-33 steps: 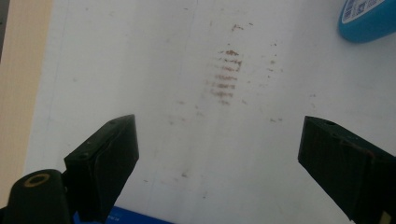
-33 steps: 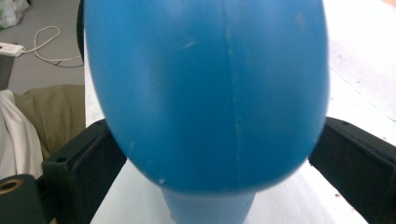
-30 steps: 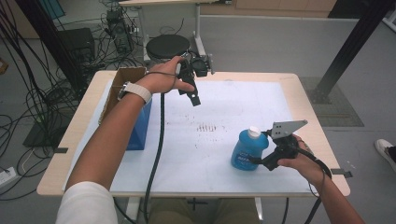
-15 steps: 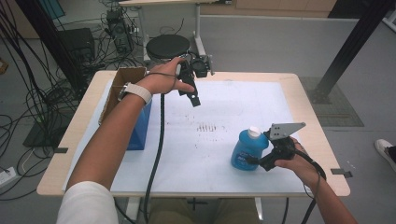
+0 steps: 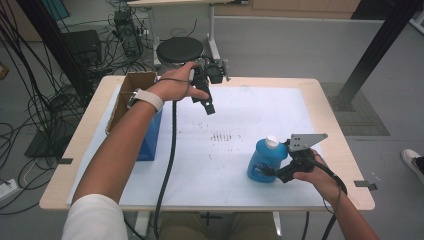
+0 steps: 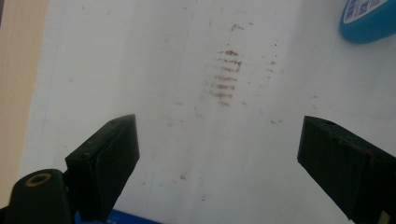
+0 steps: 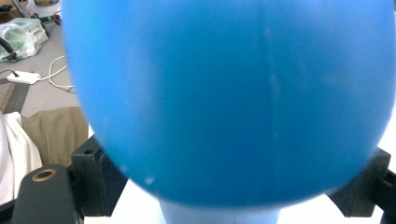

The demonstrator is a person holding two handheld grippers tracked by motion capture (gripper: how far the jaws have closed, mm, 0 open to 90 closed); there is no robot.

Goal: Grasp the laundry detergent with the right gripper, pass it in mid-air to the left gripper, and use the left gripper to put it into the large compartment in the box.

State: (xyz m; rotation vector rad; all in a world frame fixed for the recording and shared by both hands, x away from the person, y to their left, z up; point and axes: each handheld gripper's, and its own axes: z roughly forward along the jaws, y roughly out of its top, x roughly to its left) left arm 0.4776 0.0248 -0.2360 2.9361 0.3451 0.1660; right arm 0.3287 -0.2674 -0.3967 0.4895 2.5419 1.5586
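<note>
Right gripper at the bottle, low on its right flank, near the front right of the counter. Jaws just closing in on the blue body, one on each side. In the right gripper view, bottle bulging between the two black jaws and covering their inner faces; cannot tell whether the pads press yet or stand a hair off. Bottle upright on the white sheet, white cap on top, on the same spot as a second ago, not lifted or tilted.

Left gripper held up over the far left part of the counter, unmoved since a second ago, jaws wide apart with nothing between them. In the left gripper view, left gripper looking down on bare sheet with faint brown smudges, bottle well off at the top right corner.

Judgement: grasp on the bottle in hand and nearly made; lift or carry likely next, once the grip is firm. Round, smooth body, so some risk of slipping or twisting if clamped too low or too lightly.

Writing: pale label on the bottle, with small dark marks like a barcode, too small and blurred to read. No brand legible anywhere. Cardboard box at the left edge plain, no print visible.
</note>
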